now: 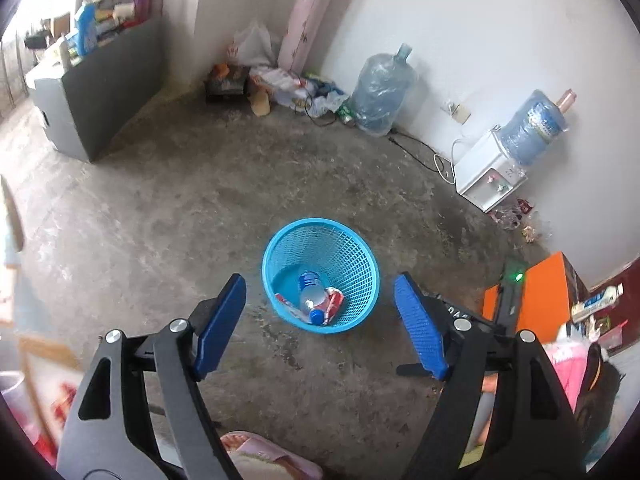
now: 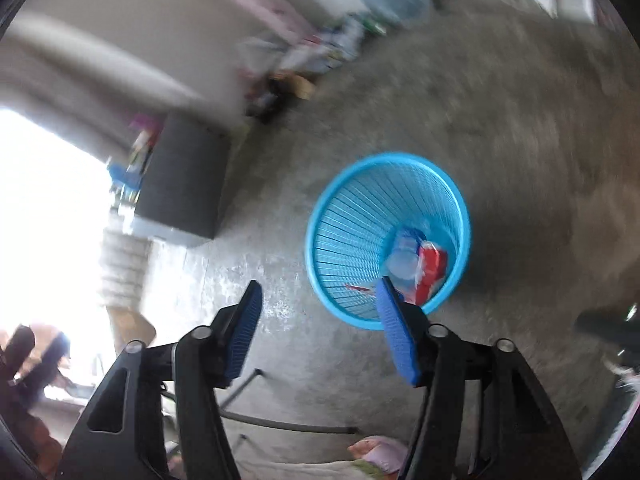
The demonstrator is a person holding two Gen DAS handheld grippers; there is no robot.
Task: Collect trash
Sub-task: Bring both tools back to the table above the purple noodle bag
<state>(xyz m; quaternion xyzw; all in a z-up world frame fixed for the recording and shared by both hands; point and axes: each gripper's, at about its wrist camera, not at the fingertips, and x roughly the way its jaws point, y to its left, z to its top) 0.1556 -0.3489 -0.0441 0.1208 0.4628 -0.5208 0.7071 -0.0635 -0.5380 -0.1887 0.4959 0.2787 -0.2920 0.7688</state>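
A blue mesh waste basket [image 1: 352, 252] stands on the concrete floor, and it shows in the right wrist view too [image 2: 348, 216]. Inside lie a clear plastic bottle [image 1: 311, 296] with a blue cap and a red and white wrapper [image 1: 335, 300]; the same bottle [image 2: 402, 260] and wrapper [image 2: 431, 272] look blurred from the right. My left gripper [image 1: 320, 312] hangs above the basket, open, with nothing between its blue pads. My right gripper [image 2: 318, 312] is open and empty as well, above the floor just left of the basket; its right pad overlaps the basket's rim.
Along the far wall stand a large water jug [image 1: 382, 92] in plastic wrap, a white water dispenser [image 1: 490, 172] with a cable, and a pile of bags and litter [image 1: 288, 84]. A grey cabinet [image 1: 100, 84] is at left, an orange box [image 1: 548, 292] at right.
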